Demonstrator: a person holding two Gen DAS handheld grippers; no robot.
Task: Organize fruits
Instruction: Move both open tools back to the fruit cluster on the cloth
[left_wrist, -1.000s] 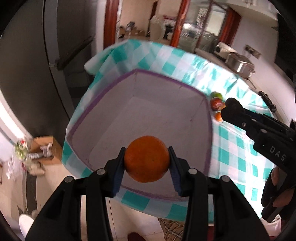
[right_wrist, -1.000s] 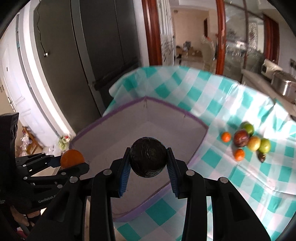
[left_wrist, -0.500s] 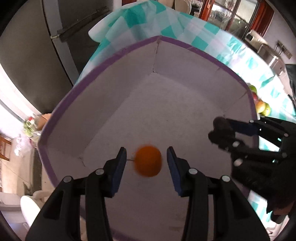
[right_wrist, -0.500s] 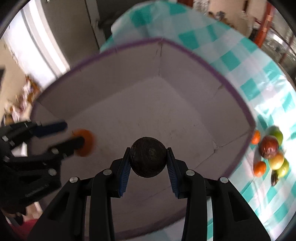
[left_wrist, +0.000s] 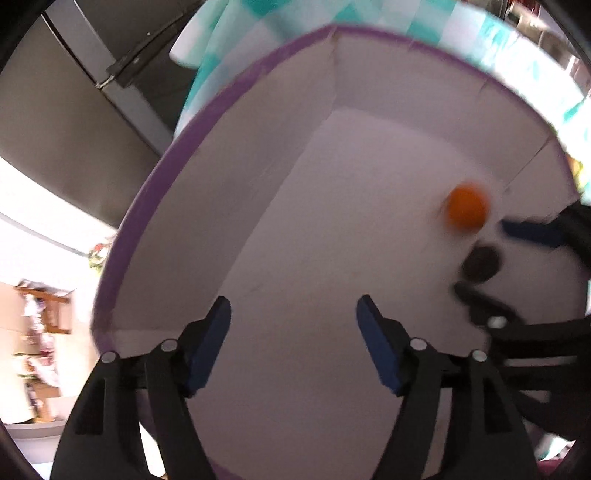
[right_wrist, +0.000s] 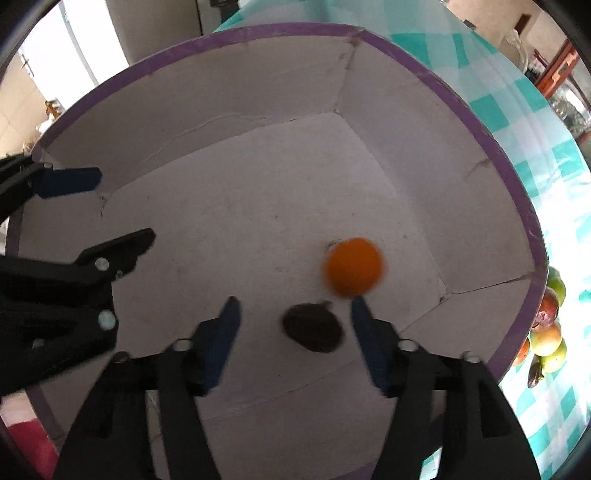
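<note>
A white box with a purple rim (right_wrist: 491, 147) fills both views; its rim also shows in the left wrist view (left_wrist: 147, 192). An orange (right_wrist: 352, 266) lies blurred on the box floor, also in the left wrist view (left_wrist: 466, 211). A dark round fruit (right_wrist: 313, 328) lies just below it, between my right fingers, also in the left wrist view (left_wrist: 482, 264). My right gripper (right_wrist: 293, 314) is open above the box floor. My left gripper (left_wrist: 293, 310) is open and empty over the box; it shows at the left of the right wrist view (right_wrist: 122, 210).
A pile of several fruits (right_wrist: 546, 325) lies on the teal checked tablecloth (right_wrist: 554, 166) right of the box. A dark cabinet (left_wrist: 74, 92) stands behind the table at the left.
Both grippers opened over the box. The orange dropped from the left one and rolled right. The dark fruit dropped from the right one onto the box floor.
</note>
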